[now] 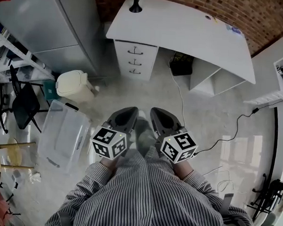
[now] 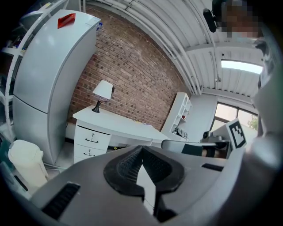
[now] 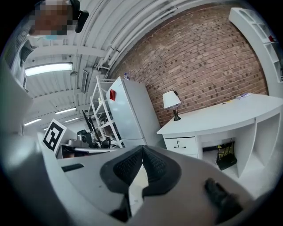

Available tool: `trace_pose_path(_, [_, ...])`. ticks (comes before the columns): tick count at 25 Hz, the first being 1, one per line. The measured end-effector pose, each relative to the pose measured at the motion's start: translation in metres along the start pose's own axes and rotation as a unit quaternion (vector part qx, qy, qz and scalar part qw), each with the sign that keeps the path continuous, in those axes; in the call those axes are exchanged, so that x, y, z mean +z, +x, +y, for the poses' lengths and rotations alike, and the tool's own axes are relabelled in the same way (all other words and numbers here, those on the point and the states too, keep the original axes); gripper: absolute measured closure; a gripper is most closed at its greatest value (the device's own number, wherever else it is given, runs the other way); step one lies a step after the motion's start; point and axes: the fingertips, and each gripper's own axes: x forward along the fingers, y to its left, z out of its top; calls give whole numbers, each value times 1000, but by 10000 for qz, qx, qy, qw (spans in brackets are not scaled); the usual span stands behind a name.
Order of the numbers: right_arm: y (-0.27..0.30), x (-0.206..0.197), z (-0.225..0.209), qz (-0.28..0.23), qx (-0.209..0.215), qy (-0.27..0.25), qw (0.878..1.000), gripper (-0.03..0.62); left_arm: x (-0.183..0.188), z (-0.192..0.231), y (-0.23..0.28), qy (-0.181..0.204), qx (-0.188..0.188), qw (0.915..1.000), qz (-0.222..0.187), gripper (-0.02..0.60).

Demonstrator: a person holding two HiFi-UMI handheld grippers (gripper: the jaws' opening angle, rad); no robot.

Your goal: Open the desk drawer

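Both grippers — left gripper (image 1: 125,118) and right gripper (image 1: 161,118) — sit mid-frame, jaws closed on nothing. The desk (image 1: 183,29) is upper centre, well apart — its drawers (image 1: 134,60) all shut.

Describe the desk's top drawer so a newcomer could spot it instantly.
Find the white desk against the brick wall. At its end nearest the grey fridge, below the lamp, stands a stack of three drawers. The top drawer is the one directly under the desktop, with two more dark-handled fronts below it.
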Motion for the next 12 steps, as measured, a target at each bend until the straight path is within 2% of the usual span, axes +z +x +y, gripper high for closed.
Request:
trace_pose_path(2, [15, 3, -8, 63, 55, -11, 10000, 577, 7, 12, 10, 32, 97, 9999, -24, 569])
trace_pose_path(6, [51, 15, -32, 220, 211, -72, 9995, 577, 33, 41, 36, 57, 357, 9988, -326, 569])
trace_pose_path(12, [106, 55, -71, 308, 463, -63, 9984, 577, 59, 73, 90, 41, 407, 9991, -143, 569])
